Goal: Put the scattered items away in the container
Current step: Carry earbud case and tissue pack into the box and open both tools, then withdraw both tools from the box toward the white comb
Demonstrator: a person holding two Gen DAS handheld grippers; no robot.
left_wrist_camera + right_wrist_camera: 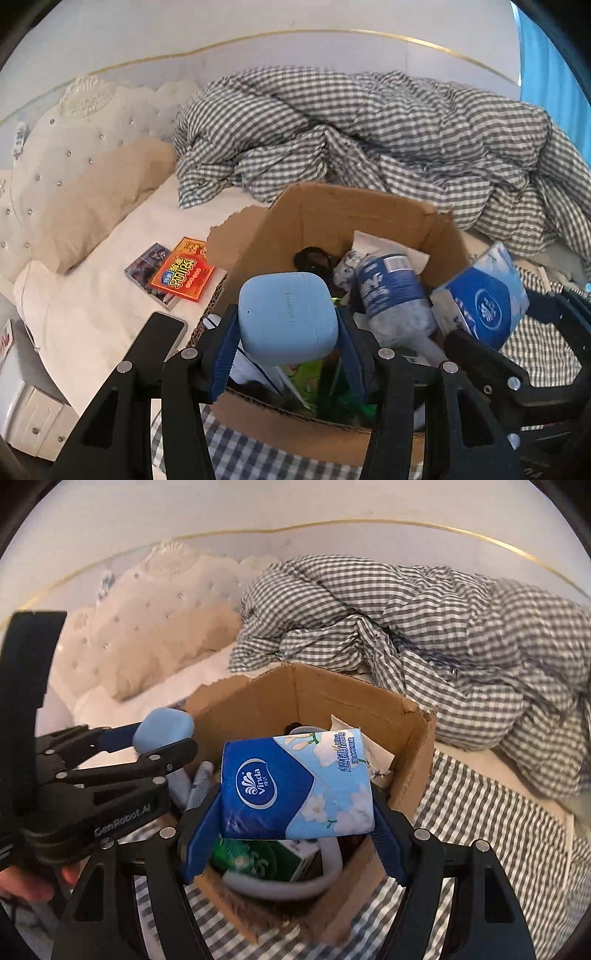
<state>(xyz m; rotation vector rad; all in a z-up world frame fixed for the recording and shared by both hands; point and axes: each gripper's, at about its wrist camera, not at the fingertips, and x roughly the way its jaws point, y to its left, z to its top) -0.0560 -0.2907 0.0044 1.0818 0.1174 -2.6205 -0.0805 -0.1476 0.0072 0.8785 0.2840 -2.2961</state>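
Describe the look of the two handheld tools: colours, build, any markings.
Both are black plastic scissor-style frames with silver pivot bolts and blue ribbed fingers. Seen from the right wrist view, the left tool carries white "GenRobot.AI" lettering on its side and a broad black strap at its rear. The right tool shows no markings. No cables or sleeves are visible.

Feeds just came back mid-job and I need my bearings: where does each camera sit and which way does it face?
Left wrist: on the left gripper, looking down into the cardboard box; its fingers hold a blue earbud case.
Right wrist: on the right gripper, facing the same box; its fingers hold a tissue pack; a hand shows.
Shared: box, both held items, checked duvet.
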